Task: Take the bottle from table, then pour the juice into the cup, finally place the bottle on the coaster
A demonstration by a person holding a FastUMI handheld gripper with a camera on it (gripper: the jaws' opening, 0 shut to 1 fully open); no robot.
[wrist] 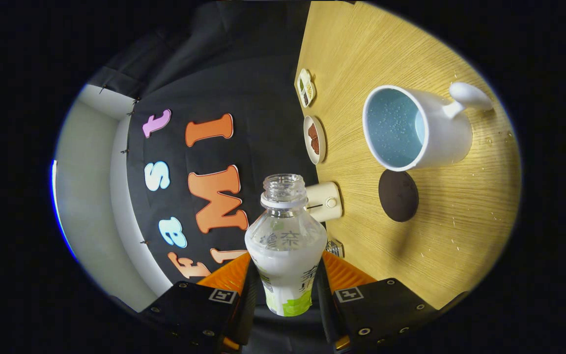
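Your gripper pinches the bottle, both ribbed fingers pressed on its sides: clear ribbed plastic, uncapped, holding milky liquid. Beyond it on the wood-grain table: glossy white cup, blue inside; flat dark round coaster beside it.

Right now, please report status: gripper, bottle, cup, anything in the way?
Gripper shut on clear uncapped plastic bottle. White mug, blue inside, beyond on wooden table. Dark round coaster beside mug. Path open.
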